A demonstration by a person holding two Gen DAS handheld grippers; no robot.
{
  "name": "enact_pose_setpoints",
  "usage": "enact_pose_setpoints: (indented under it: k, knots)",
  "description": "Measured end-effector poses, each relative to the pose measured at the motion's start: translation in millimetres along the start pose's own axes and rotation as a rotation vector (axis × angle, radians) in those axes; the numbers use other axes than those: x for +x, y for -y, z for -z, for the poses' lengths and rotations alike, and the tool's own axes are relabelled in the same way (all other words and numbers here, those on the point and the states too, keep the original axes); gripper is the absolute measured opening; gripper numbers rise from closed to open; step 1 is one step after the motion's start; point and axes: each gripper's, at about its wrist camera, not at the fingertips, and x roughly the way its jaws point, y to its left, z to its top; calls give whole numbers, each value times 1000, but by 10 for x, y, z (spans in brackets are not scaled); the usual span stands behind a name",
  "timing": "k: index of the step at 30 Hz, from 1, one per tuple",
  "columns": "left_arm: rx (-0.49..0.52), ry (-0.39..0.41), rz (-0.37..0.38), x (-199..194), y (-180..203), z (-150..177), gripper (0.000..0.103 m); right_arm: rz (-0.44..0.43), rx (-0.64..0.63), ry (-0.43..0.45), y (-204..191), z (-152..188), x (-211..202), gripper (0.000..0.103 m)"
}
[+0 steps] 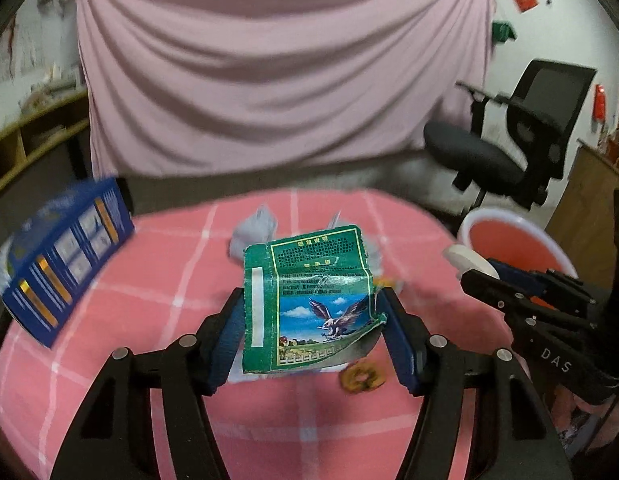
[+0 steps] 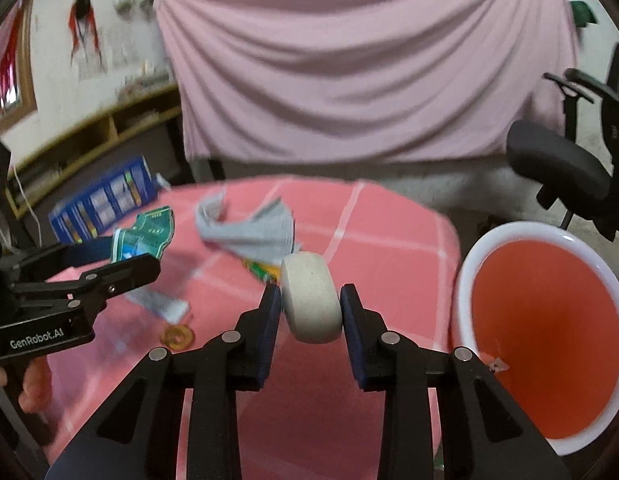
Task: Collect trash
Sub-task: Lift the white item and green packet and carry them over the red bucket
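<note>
A torn green packet (image 1: 309,280) with an eagle picture hangs above the pink checked table (image 1: 149,272), and my left gripper (image 1: 309,300) is shut on its sides. Seen from the right wrist, this packet (image 2: 149,232) juts from the left gripper (image 2: 121,258) at the left. My right gripper (image 2: 309,294) is shut on a whitish round roll (image 2: 309,272), held over the table's right part. In the left wrist view the roll (image 1: 467,260) and the right gripper (image 1: 485,272) show at the right. A red bin (image 2: 545,320) with a white rim stands just right of the table.
A blue box (image 2: 105,200) stands at the table's far left. Crumpled grey paper (image 2: 249,228), a colourful wrapper (image 2: 261,270), a white slip (image 2: 161,304) and a brown ring-shaped piece (image 2: 177,336) lie on the cloth. A black office chair (image 1: 529,140) stands behind the bin.
</note>
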Motion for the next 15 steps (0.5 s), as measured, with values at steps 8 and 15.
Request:
enact_pose_setpoints:
  k: [8,15]
  knots:
    - [60,248,43,-488,347,-167,59,-32,19,436,99,-70,-780,28]
    - [146,391,74,-762,700,-306,60,1,43,628,292,-60,-1168,29]
